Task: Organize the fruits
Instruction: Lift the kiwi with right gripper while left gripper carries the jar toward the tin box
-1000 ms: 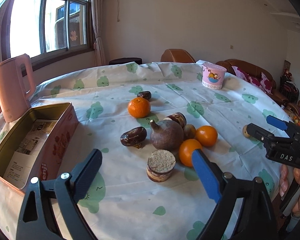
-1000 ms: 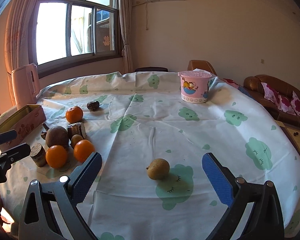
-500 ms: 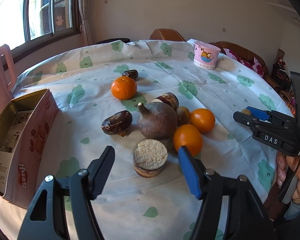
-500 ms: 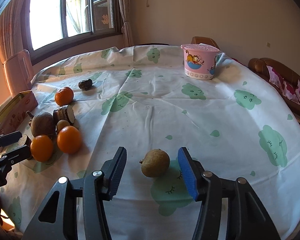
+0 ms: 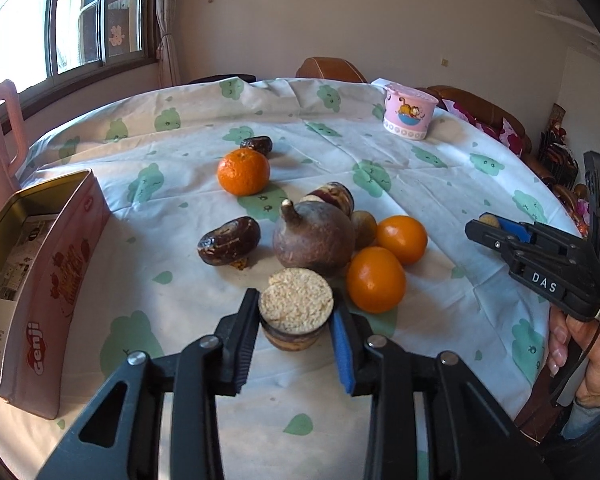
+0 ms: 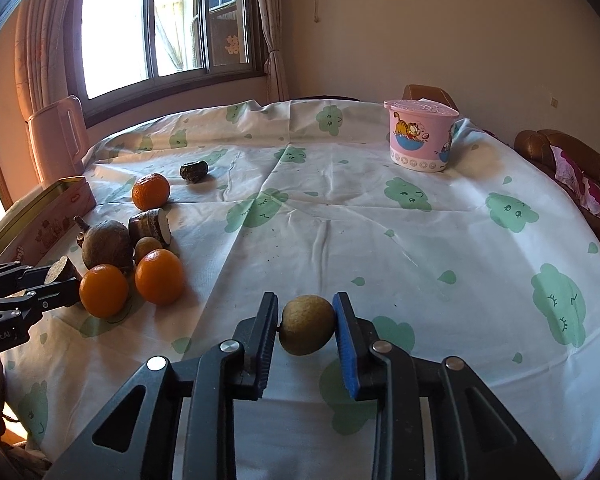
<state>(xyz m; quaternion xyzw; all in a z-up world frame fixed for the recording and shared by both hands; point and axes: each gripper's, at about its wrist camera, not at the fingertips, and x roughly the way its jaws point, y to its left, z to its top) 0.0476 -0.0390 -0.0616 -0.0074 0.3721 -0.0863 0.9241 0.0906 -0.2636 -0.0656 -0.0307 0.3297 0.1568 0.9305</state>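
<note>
My left gripper (image 5: 296,316) has its jaws closing on a short cut root piece (image 5: 296,306) with a pale grainy top; both pads press its sides. Just behind it lie a big brown root with a stem (image 5: 314,238), two oranges (image 5: 375,279), a dark wrinkled fruit (image 5: 229,241) and a mandarin (image 5: 243,171). My right gripper (image 6: 307,326) is closing on a small round brown-green fruit (image 6: 308,324), pads against both sides, near the table's front right. From the right wrist, the left gripper (image 6: 56,280) shows at the far left beside the oranges (image 6: 103,290).
An open pink tin box (image 5: 40,280) with printed paper inside stands at the left edge. A pink kettle (image 5: 0,132) is behind it. A pink lidded cartoon tub (image 6: 420,136) sits at the back right. The tablecloth (image 6: 380,240) spreads bare between. A person's hand (image 5: 580,340) holds the right gripper.
Both grippers tipped down and came in over their fruits. Their jaws went from wide open to closed, left on the cut root piece, right on the small round fruit.
</note>
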